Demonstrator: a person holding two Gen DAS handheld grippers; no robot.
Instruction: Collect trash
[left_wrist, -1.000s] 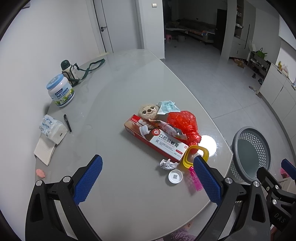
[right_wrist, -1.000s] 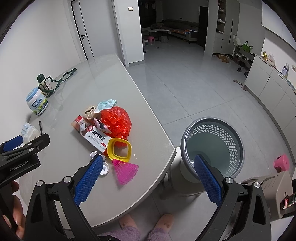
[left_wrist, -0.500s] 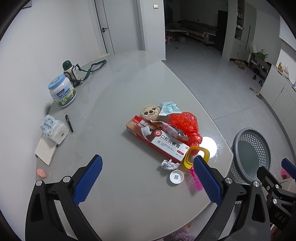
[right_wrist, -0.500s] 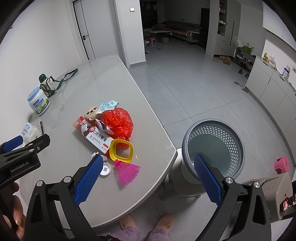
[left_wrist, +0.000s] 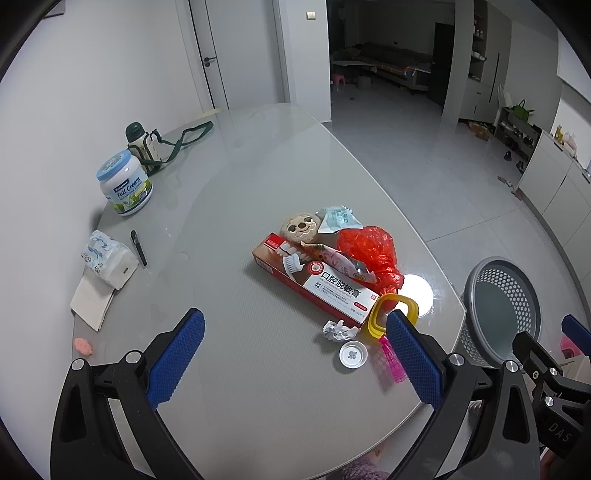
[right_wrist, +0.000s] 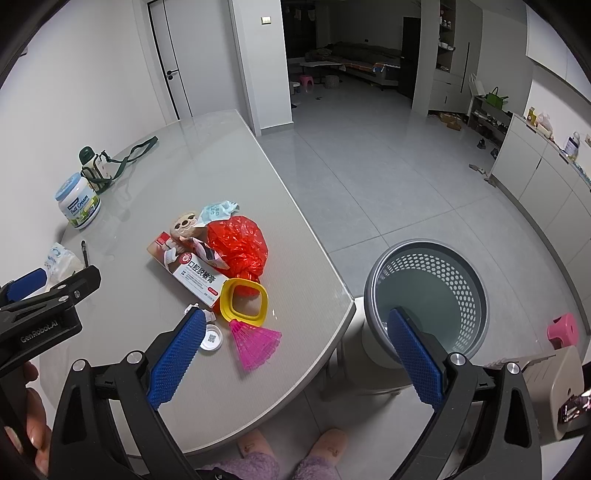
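Both grippers' jaws stay wide apart; trash pile (left_wrist: 325, 273) sits lower in view.

Trash pile (left_wrist: 325, 269) on table (left_wrist: 236, 192), bin (right_wrist: 428, 295) right beside it

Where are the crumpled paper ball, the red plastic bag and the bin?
crumpled paper ball (left_wrist: 337, 329), left wrist view, its middle.
red plastic bag (right_wrist: 238, 243), right wrist view, its bulging middle.
bin (right_wrist: 476, 295), right wrist view, perforated inner wall.

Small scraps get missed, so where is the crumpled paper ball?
The paper ball lies on the table against the toothpaste box's near end, just beyond the white cap and left of the yellow ring.
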